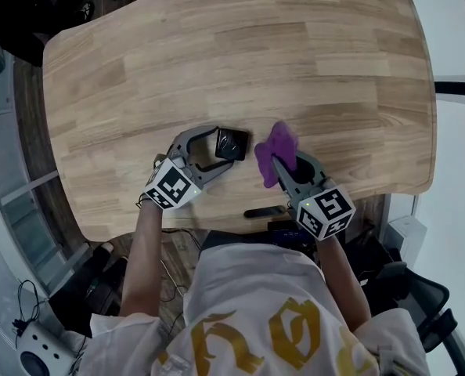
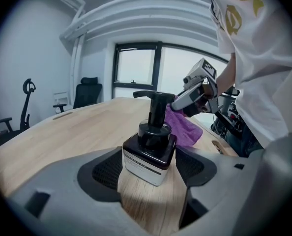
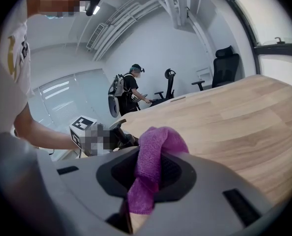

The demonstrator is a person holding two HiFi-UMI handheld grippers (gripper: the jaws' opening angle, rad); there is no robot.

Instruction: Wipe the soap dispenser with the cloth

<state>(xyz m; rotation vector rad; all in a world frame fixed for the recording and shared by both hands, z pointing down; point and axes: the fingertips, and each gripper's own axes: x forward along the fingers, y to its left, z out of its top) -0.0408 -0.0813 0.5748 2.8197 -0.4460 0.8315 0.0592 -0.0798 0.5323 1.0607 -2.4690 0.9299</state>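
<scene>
A black soap dispenser point(image 1: 231, 144) with a white label and a pump head stands upright on the wooden table point(image 1: 217, 53) near its front edge. My left gripper point(image 1: 221, 149) is open, and the dispenser point(image 2: 151, 151) stands between its pads point(image 2: 106, 171), which lie close to its sides without pressing. My right gripper point(image 1: 283, 161) is shut on a purple cloth point(image 1: 278, 143), just right of the dispenser. In the right gripper view the cloth point(image 3: 153, 156) is pinched between the jaws and bunches above them. In the left gripper view the cloth point(image 2: 185, 129) hangs right behind the pump.
The table's front edge point(image 1: 240, 218) lies just under both grippers. Office chairs point(image 2: 89, 90) stand beyond the far side of the table. A person with a backpack point(image 3: 129, 90) stands across the room. A window point(image 2: 136, 73) fills the far wall.
</scene>
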